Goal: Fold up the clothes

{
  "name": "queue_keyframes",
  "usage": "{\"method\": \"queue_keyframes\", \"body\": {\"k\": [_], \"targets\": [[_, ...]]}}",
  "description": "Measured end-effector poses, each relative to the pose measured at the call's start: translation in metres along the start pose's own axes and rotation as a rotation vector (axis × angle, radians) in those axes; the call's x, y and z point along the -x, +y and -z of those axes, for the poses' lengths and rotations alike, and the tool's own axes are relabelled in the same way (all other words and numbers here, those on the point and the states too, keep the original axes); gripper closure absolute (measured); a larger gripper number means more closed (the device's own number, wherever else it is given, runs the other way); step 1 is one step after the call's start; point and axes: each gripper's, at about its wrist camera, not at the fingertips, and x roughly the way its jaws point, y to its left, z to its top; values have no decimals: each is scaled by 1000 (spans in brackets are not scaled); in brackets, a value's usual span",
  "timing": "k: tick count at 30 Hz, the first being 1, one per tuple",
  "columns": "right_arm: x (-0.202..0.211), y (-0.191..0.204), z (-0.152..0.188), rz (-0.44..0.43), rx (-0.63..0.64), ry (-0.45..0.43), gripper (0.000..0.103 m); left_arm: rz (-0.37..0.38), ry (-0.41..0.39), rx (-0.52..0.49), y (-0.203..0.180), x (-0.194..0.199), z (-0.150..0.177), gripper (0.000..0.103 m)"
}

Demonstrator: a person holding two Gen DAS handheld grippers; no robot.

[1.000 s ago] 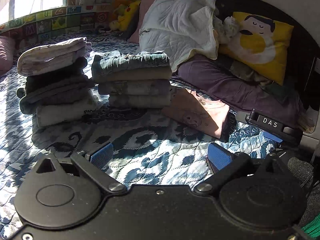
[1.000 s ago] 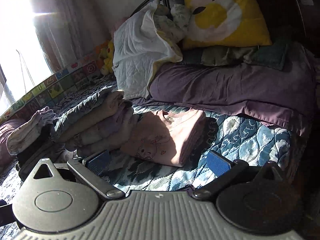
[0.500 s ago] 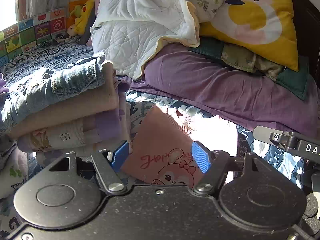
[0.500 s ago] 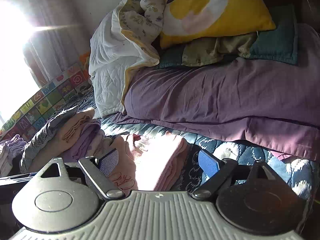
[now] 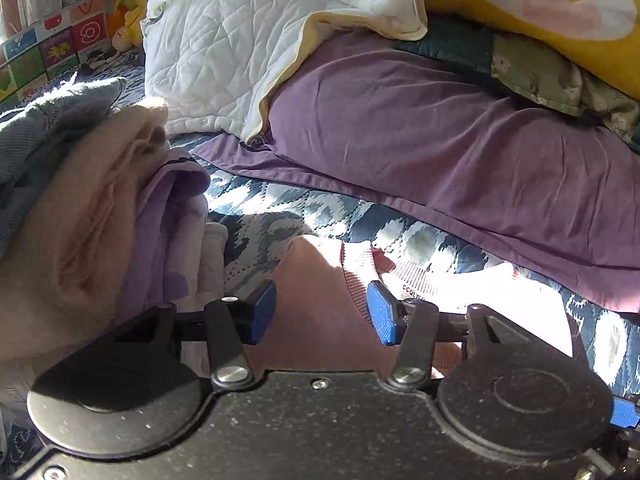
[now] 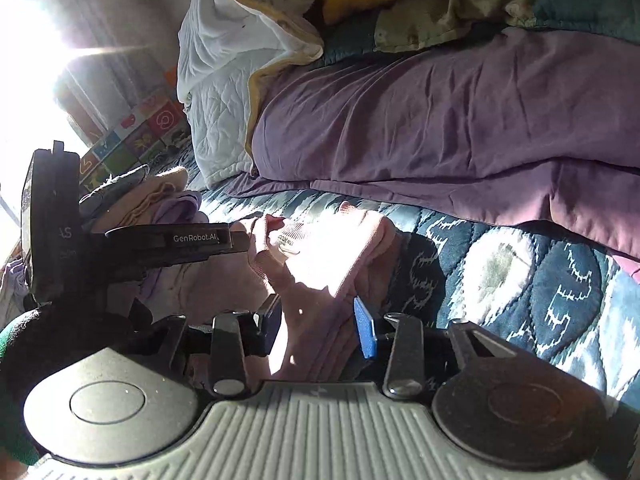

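Note:
A folded pink garment point(image 5: 320, 320) lies on the blue patterned quilt point(image 5: 280, 208), just right of a stack of folded clothes point(image 5: 80, 232). My left gripper point(image 5: 322, 314) has its jaws drawn in on the garment's near left part. Pink fabric fills the gap between its blue pads point(image 5: 382, 314). My right gripper point(image 6: 320, 324) is closed on the garment's point(image 6: 332, 252) thick layered right edge, which bunches between the pads point(image 6: 366, 332). The left gripper point(image 6: 172, 240) also shows at the left of the right wrist view.
A purple pillow point(image 5: 460, 152) lies right behind the garment, with a white quilted blanket point(image 5: 224, 40) and a yellow cushion point(image 5: 580, 32) heaped above it. A colourful play mat point(image 5: 52, 44) stands at the far left. A bare strip of quilt point(image 6: 520, 280) lies to the right.
Both grippers moved forward and down from over the quilt to the pink garment. Their jaws narrowed from wide open to about half width around the fabric.

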Motion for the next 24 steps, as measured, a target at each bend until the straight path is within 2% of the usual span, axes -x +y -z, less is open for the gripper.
{"method": "queue_keyframes", "body": {"k": [3, 4, 5, 10, 14, 18, 20, 24], "targets": [[0, 1, 0, -1, 2, -2, 62, -17, 18, -11, -3, -9, -2, 64], [1, 0, -1, 3, -1, -3, 62, -17, 19, -22, -6, -8, -3, 74], [1, -2, -1, 4, -9, -2, 62, -16, 21, -32, -7, -7, -3, 103], [7, -9, -4, -13, -41, -9, 62, 14, -10, -28, -8, 20, 1, 103], [14, -14, -7, -36, -71, -17, 62, 48, -92, 25, -3, 68, 14, 103], [27, -22, -10, -130, -153, -42, 62, 86, -206, 90, 6, 134, 35, 103], [36, -23, -14, -191, -179, -65, 58, 103, -269, 137, 12, 169, 46, 103], [57, -13, -17, -294, -137, -94, 55, 100, -362, 207, 26, 233, 63, 103]]}}
